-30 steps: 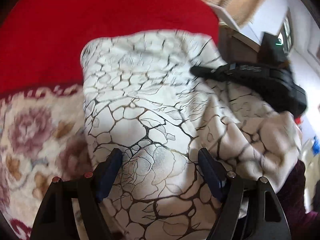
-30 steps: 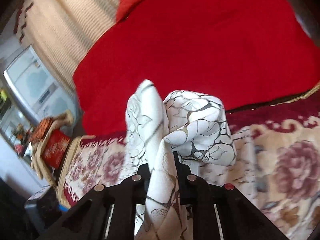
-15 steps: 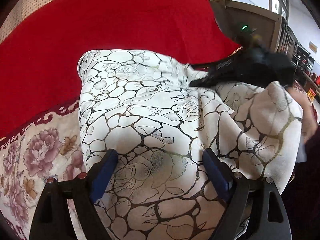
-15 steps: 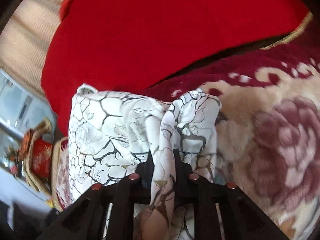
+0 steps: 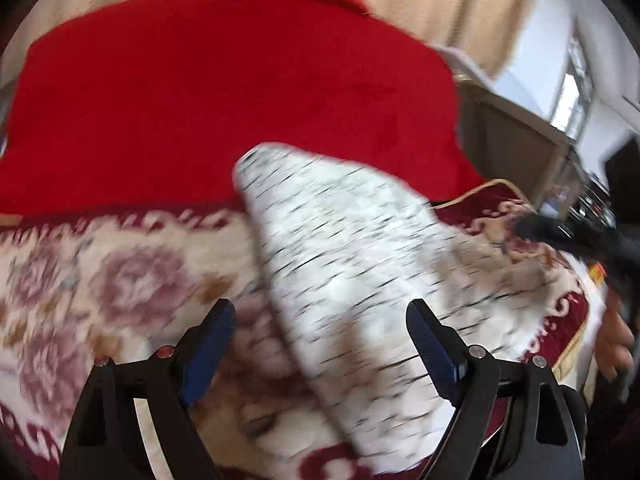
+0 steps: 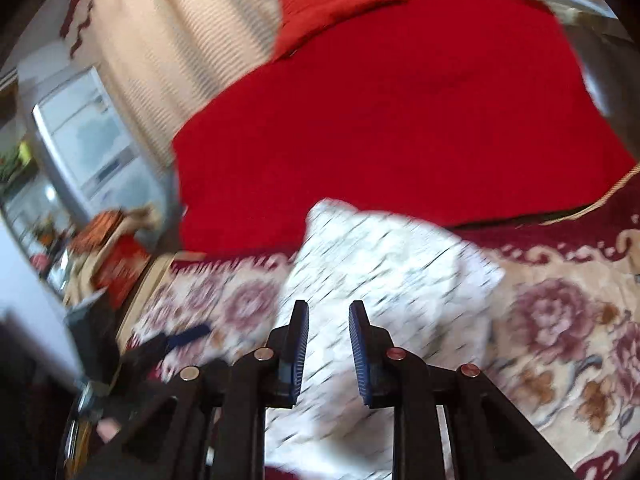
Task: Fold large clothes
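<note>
the fingers of the left gripper stand wide apart and grasp nothing; its jaws have just been opening, and the white crackle-print garment lies below and between them, not pressed. the right gripper has a narrow gap, released; its jaws have just been opening too, with the garment under them and no cloth pinched. both views are blurred, so the folds are perhaps not flat. the garment lies on the floral blanket, its far edge at 12 o'clock touching the red cover. at 3 o'clock in the left view the right gripper shows dark. the cabinet stands at 9 o'clock, well apart.
</note>
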`<state>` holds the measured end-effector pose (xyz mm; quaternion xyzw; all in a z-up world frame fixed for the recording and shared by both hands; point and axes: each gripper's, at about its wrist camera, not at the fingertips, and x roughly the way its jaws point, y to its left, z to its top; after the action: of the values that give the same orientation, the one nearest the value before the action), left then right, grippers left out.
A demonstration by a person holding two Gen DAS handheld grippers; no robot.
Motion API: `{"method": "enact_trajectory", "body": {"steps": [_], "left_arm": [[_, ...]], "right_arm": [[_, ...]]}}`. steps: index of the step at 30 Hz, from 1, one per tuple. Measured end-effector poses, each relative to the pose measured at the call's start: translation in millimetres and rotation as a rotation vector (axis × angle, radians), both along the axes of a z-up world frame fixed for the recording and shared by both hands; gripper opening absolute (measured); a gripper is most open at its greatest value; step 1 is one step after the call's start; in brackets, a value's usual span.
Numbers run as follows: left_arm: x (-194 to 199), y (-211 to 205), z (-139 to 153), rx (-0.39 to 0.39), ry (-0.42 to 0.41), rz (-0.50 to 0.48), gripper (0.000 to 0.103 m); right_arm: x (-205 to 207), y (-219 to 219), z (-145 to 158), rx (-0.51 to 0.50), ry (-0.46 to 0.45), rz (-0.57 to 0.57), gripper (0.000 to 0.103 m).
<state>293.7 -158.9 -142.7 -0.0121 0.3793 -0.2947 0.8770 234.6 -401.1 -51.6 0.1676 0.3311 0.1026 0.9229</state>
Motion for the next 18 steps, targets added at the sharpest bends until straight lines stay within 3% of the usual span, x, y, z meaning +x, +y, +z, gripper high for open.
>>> {"method": "enact_trajectory", "body": {"steps": [2, 4, 6, 8, 9, 11, 15, 18], "left_arm": [[9, -7, -21, 0.039, 0.054, -0.004, 0.087], [9, -31, -50, 0.144, 0.093, -0.038, 0.087], [0, -46, -60, 0.217, 0.067, -0.052, 0.088], [0, -53, -59, 0.232, 0.067, -0.06, 0.089], [3, -54, -57, 0.222, 0.088, -0.057, 0.089], [5, -49, -51, 0.192, 0.105, -0.057, 0.089], [6, -44, -34, 0.151, 0.098, -0.052, 0.089], [9, -48, -29, 0.156, 0.085, -0.037, 0.089]], "right_arm": [[-6, 15, -12, -0.046, 0.064, 0.02, 0.024], [-11, 19, -36, -0.12, 0.146, -0.006, 0.024], [-14, 15, -67, -0.181, 0.258, -0.03, 0.022], [-14, -2, -105, -0.162, 0.343, -0.053, 0.023], [-17, -10, -119, -0.116, 0.335, -0.052, 0.023], [-20, -13, -118, -0.111, 0.31, -0.037, 0.022], [-5, -11, -100, -0.147, 0.403, 0.017, 0.022], [11, -19, -72, -0.051, 0.396, 0.054, 0.022]]}}
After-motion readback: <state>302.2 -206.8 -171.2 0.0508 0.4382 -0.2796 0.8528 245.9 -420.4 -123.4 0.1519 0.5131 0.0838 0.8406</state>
